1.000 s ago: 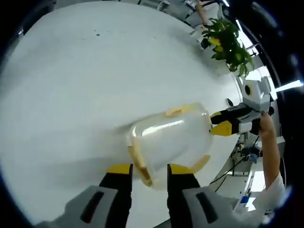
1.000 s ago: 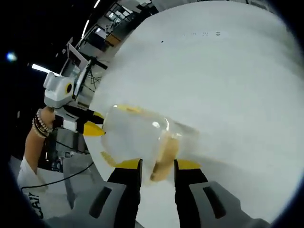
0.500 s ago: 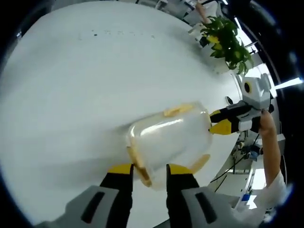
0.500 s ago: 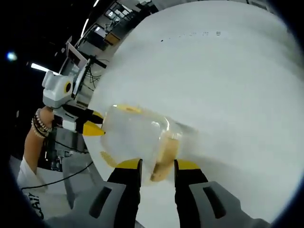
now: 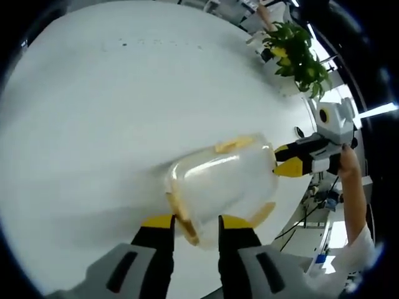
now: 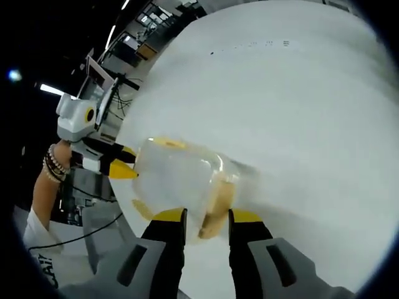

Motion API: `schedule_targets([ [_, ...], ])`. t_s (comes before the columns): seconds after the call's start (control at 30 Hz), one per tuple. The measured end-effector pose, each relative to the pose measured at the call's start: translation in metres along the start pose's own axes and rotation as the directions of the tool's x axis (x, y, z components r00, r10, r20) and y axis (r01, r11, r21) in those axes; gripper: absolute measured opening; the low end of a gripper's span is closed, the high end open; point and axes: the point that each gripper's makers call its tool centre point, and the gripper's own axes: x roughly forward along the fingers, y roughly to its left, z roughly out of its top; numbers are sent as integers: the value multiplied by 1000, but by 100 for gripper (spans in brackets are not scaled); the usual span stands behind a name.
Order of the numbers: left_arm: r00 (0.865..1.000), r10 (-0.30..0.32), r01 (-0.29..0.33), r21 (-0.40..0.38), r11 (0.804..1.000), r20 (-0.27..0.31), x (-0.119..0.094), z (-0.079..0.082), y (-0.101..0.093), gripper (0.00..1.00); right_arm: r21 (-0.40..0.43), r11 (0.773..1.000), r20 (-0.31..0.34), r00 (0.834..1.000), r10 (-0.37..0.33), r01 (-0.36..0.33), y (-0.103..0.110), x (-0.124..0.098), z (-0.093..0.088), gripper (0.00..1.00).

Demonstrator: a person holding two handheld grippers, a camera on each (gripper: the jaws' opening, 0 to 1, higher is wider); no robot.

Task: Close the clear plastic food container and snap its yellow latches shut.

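Clear plastic food container with yellow latches (image 5: 223, 184) pinned between both grippers: left gripper (image 5: 194, 222) pinching the end latch at its tips, right gripper (image 6: 206, 216) pinching the opposite one, likely pressing them shut.

white table (image 5: 93, 112), potted plant (image 5: 298, 55)

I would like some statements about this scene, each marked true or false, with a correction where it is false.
1. The clear container rests on a white table. True.
2. Its latches are blue. False: the latch between the left gripper jaws is yellow.
3. A green plant stands at the table's far edge. True.
4. The right gripper is far from the container. False: its jaws flank a yellow latch at the container's end.
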Motion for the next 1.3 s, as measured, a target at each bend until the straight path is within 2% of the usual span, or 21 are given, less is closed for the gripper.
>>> schedule_targets([
  [0.87,1000,-12,12,-14,1000,23,2,1,-2,19,14,1000,20,1000,1,-1,-1,-1,0,21],
  [1.3,997,-53,58,-89,994,58,2,0,1,16,21,1000,12,1000,0,0,1,1,-1,20],
])
